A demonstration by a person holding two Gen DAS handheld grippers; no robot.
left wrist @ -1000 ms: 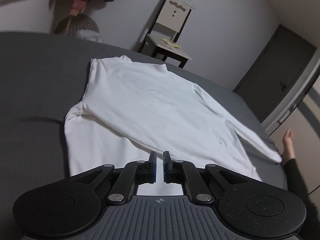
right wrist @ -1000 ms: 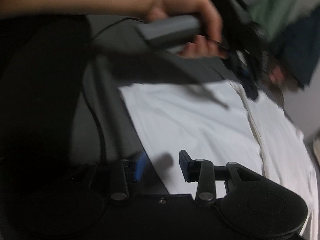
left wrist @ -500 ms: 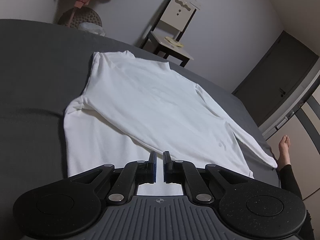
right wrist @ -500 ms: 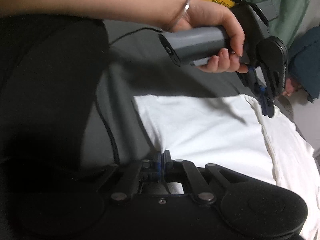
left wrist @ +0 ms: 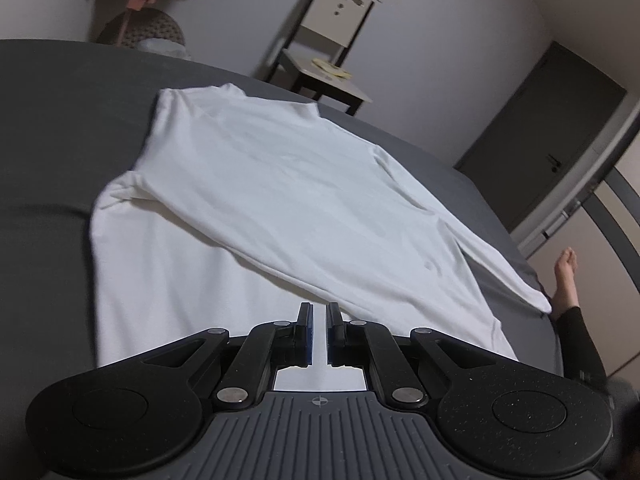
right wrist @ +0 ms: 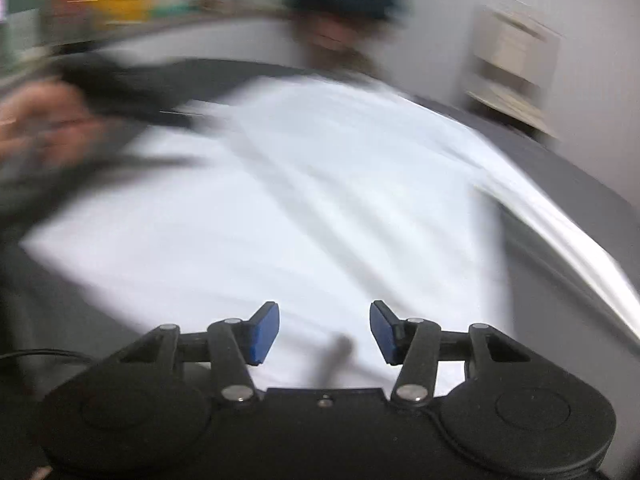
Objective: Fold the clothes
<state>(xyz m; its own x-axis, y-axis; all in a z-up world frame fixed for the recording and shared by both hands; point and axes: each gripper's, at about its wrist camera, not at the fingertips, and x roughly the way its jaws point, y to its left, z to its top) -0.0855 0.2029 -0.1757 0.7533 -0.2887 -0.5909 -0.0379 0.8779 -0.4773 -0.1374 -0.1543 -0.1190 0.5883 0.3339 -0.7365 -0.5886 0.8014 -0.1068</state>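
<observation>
From the left wrist camera, a white long-sleeved shirt (left wrist: 288, 208) lies spread on a dark grey bed (left wrist: 48, 120), one side already turned in over the body, the other sleeve (left wrist: 500, 256) stretched toward the bed's edge, where a person's foot (left wrist: 564, 276) shows on the floor. The left gripper (left wrist: 317, 330) hangs over the near hem with its jaws drawn nearly together — only a thin slit of white shows between the blue pads, and whether cloth is pinched there I cannot tell. A chair (left wrist: 332, 52) stands by the far wall. The right wrist camera is badly smeared: the shirt (right wrist: 304, 208) fills the middle, and the right gripper (right wrist: 325, 332) has just been opening, its jaws spread above the cloth with nothing between them. The shirt looks light, limp and thin — it should crease wherever lifted, so a hem corner or a sleeve cuff seems the best hold.
</observation>
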